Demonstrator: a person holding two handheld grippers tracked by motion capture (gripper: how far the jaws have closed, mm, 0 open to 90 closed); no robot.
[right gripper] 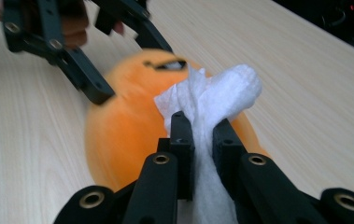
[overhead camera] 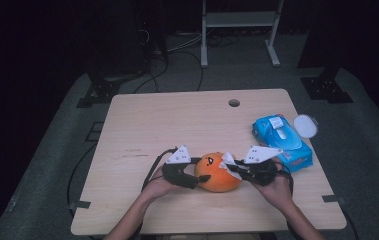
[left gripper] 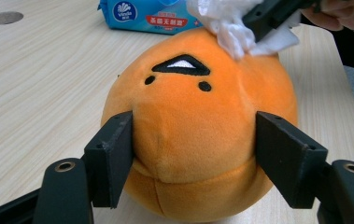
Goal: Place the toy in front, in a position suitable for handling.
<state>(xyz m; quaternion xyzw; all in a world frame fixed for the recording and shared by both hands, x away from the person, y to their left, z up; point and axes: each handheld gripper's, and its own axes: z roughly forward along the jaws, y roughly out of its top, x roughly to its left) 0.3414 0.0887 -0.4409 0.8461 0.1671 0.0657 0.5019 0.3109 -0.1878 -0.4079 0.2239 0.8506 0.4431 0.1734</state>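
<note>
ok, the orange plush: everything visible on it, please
The orange plush is a round, soft fabric ball with a stitched black face: two dot eyes and a triangular mouth with white inside. A seam runs round its lower part. It sits on the wooden table near the front edge. The left tool squeezes its sides; the right tool presses a white wipe onto its top.

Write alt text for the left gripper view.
A round orange plush toy with a stitched black face sits squeezed between the left gripper's two black jaws on a pale wooden table. Above, the right gripper presses a crumpled white tissue on its top, before a blue wet-wipe pack.
</note>
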